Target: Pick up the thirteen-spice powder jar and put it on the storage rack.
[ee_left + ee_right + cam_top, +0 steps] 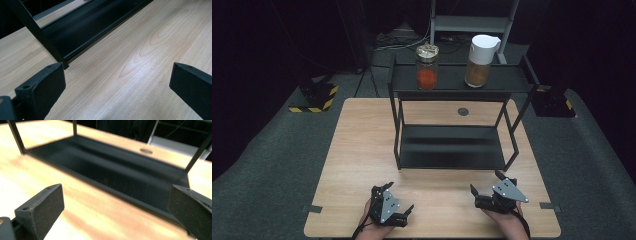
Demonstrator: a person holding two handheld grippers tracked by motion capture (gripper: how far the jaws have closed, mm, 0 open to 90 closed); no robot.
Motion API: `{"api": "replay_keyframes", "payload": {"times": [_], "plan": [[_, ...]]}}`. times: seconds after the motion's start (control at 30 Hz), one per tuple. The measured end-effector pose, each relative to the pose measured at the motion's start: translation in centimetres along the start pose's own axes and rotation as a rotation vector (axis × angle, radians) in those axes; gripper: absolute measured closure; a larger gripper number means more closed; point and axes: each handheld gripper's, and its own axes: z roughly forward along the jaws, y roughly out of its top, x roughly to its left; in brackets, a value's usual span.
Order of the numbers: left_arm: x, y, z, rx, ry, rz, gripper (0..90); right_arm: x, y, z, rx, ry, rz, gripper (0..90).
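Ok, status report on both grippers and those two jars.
Left gripper and right gripper open, empty, low on table. Red-filled jar and white-lidded jar on rack's top shelf. Path clear.

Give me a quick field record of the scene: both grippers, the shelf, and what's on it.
left gripper: open, holding nothing, low over the table's near edge
right gripper: open, holding nothing, near the shelf's front right
table: light wood
shelf: black two-level metal rack, mid-table
top level: jar with red contents on the left, white-lidded jar with brown contents on the right
bottom level: bare
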Motion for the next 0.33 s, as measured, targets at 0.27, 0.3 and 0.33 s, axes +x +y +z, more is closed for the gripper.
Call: {"api": "replay_keyframes", "payload": {"times": [0.27, 0.3, 0.33], "plan": [[0.00, 0.00, 0.02, 0.000, 0.001, -0.003, 0.6, 0.24, -0.90, 0.03, 0.056, -0.014, -0.017, 0.0], [0.00, 0.00, 0.02, 0.000, 0.001, -0.003, 0.6, 0.24, -0.90, 0.03, 0.056, -0.014, -0.017, 0.0], [0.00, -0.02, 0.00, -0.001, 0.002, -0.004, 0.6, 0.24, -0.92, 0.02, 0.055, -0.013, -0.019, 0.0]]}}
